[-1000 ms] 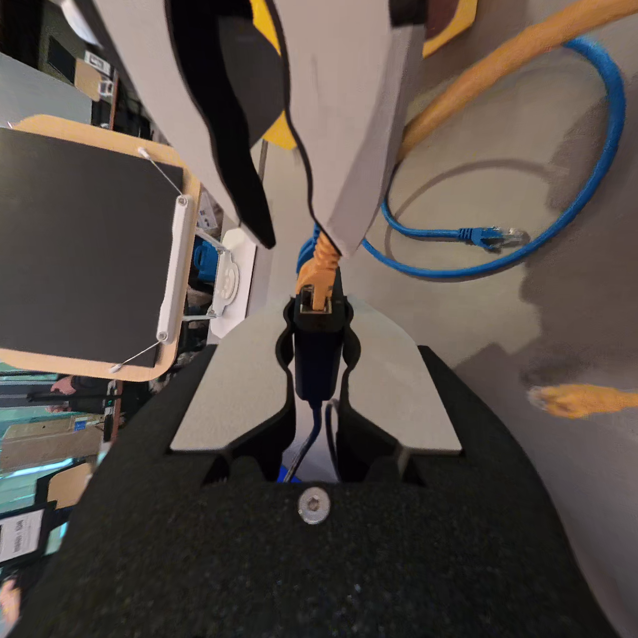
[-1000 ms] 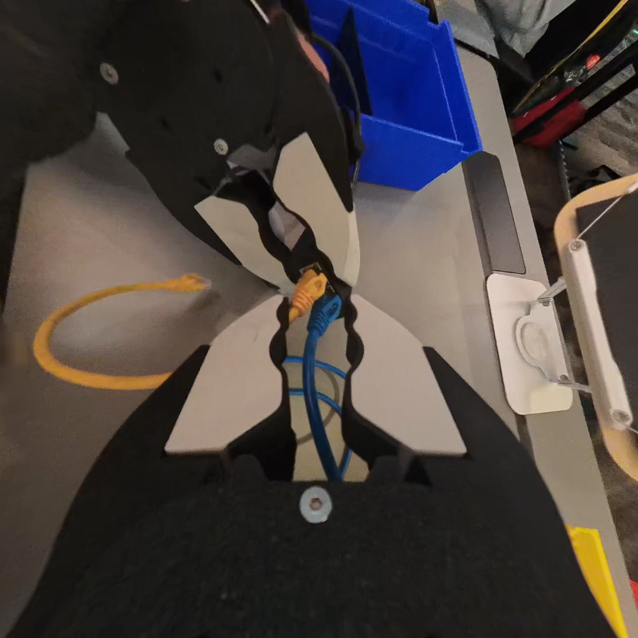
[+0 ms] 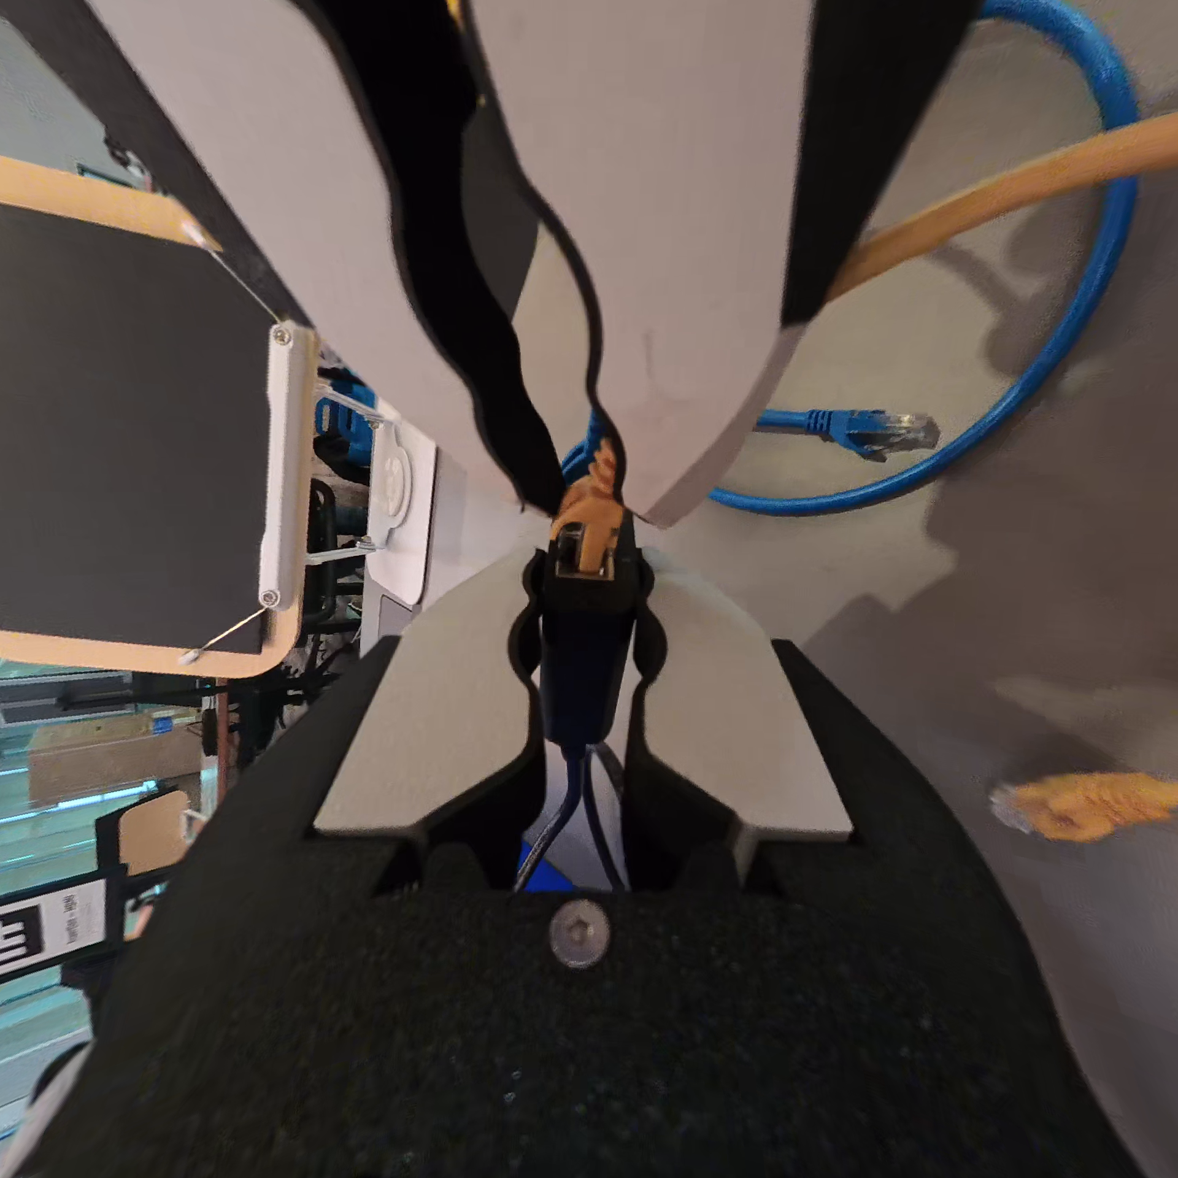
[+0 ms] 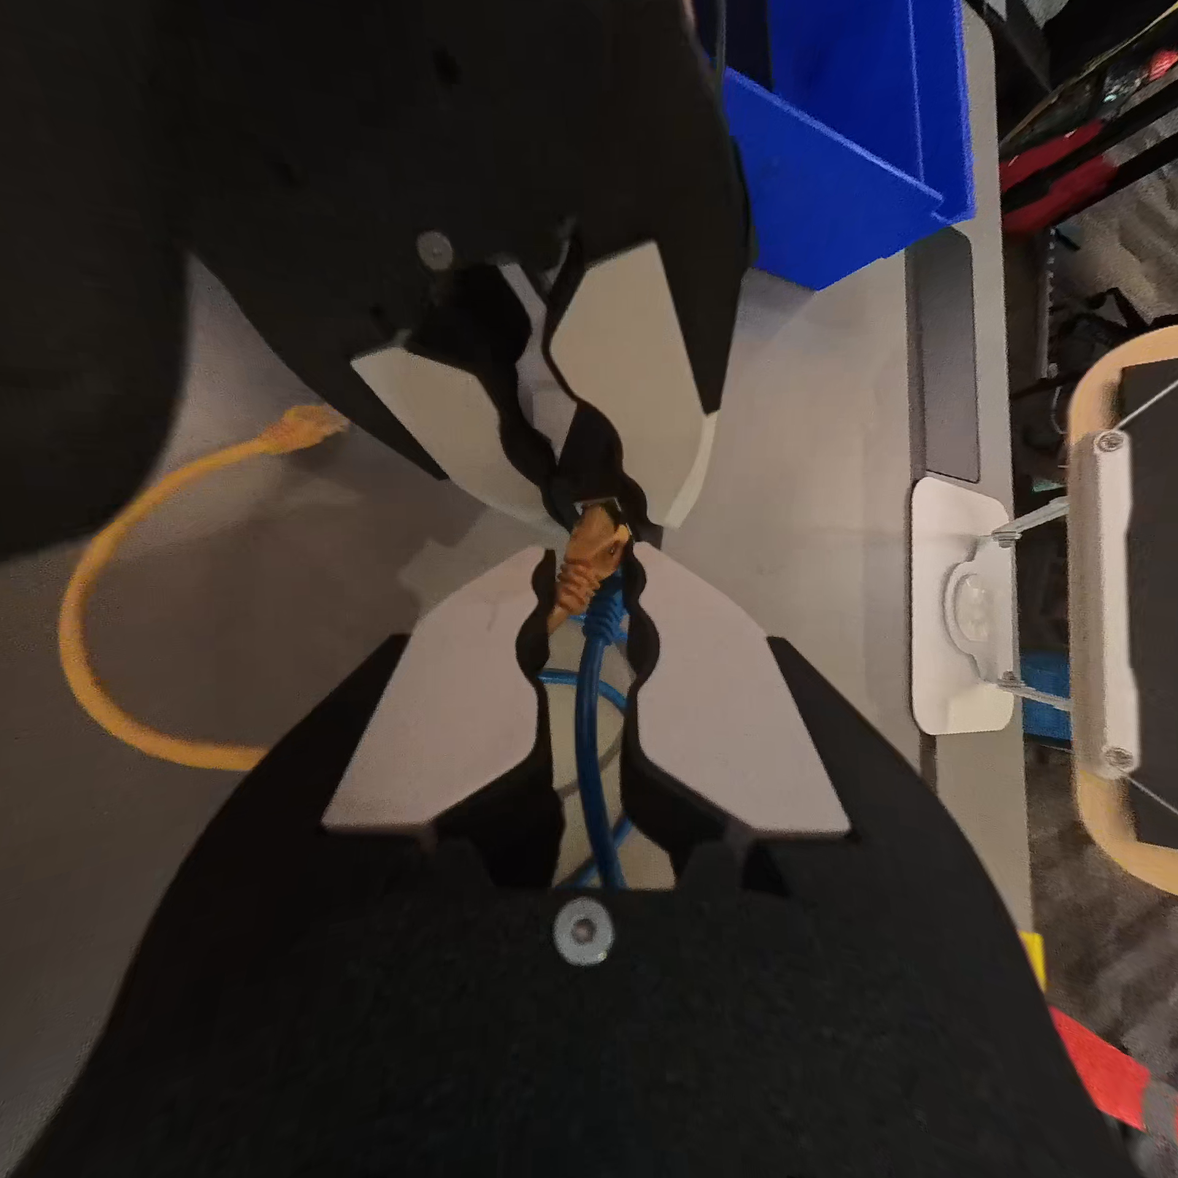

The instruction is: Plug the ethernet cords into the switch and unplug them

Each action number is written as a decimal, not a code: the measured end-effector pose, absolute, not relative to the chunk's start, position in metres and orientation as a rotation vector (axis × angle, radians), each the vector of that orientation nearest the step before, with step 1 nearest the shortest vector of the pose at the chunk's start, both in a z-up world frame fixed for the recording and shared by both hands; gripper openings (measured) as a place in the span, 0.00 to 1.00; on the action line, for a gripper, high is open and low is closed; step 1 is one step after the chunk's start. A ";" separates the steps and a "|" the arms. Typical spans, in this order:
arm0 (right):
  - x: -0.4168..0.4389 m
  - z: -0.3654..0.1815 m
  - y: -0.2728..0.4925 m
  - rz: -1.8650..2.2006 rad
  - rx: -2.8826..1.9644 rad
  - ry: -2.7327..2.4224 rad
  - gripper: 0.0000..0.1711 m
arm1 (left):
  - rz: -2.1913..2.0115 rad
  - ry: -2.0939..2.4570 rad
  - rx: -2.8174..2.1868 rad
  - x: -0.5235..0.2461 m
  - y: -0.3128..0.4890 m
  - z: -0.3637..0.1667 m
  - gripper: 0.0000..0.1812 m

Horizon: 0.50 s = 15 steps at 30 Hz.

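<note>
Left gripper clamped on black switch; right gripper pinching orange plug at its port.

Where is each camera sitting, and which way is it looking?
Left wrist view: sits on the left claw, looking along its fingers at the black switch it grips; the right claw comes in from above.
Right wrist view: sits on the right claw, looking along its fingers at the orange plug it pinches; the left claw faces it.
Both views show the orange plug meeting the switch, the grey table and the loose blue cord.
</note>
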State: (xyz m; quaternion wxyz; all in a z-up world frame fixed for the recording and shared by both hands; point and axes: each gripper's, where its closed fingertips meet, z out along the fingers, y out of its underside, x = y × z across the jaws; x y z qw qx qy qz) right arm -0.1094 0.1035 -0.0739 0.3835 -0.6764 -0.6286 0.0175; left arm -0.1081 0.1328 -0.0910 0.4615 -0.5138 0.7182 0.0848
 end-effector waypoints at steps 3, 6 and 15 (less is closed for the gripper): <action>-0.106 -0.069 0.110 -0.114 -1.627 -1.597 0.09 | 0.181 1.721 -1.275 -0.107 0.134 -0.087 0.14; -0.104 -0.061 0.108 -0.055 -1.602 -1.553 0.09 | 0.095 1.689 -1.196 -0.103 0.130 -0.079 0.14; -0.096 -0.065 0.103 -0.050 -1.541 -1.595 0.09 | 0.146 1.710 -1.136 -0.104 0.134 -0.088 0.13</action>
